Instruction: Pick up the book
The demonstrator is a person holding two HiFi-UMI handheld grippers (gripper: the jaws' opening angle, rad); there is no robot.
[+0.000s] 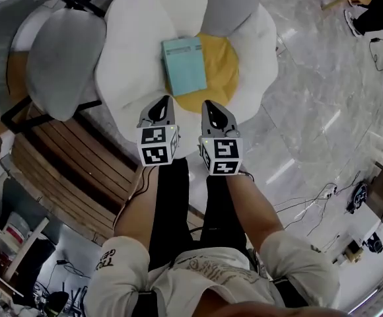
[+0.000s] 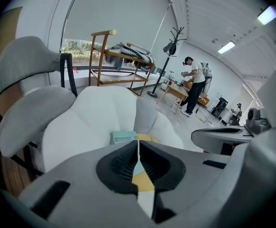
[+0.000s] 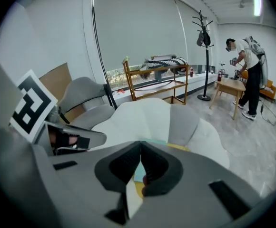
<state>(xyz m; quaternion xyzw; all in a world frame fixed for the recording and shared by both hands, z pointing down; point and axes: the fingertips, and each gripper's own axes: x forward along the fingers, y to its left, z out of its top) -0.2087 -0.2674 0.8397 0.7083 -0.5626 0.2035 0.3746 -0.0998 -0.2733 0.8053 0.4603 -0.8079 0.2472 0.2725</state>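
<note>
left gripper [image 1: 164, 102]: fingers [image 2: 121, 165] pressed together, nothing between them; aimed forward and down
right gripper [image 1: 208, 105]: fingers [image 3: 123, 164] meeting at the tips, empty; same tilt
spacing: side by side, near each other, apart
left forearm [image 1: 137, 207]: bare, stretched forward
right forearm [image 1: 249, 200]: bare, stretched forward
sleeves [image 1: 115, 269]: pale, ending at the elbows

The book [image 1: 184, 65] lies on the cushion [image 1: 132, 58], just ahead of the left hand-held gripper [image 1: 167, 100] and the right hand-held gripper [image 1: 207, 104], which are side by side over the cushion's near edge. A chair [image 1: 63, 58] stands left of the left hand-held gripper, beside the cushion.
</note>
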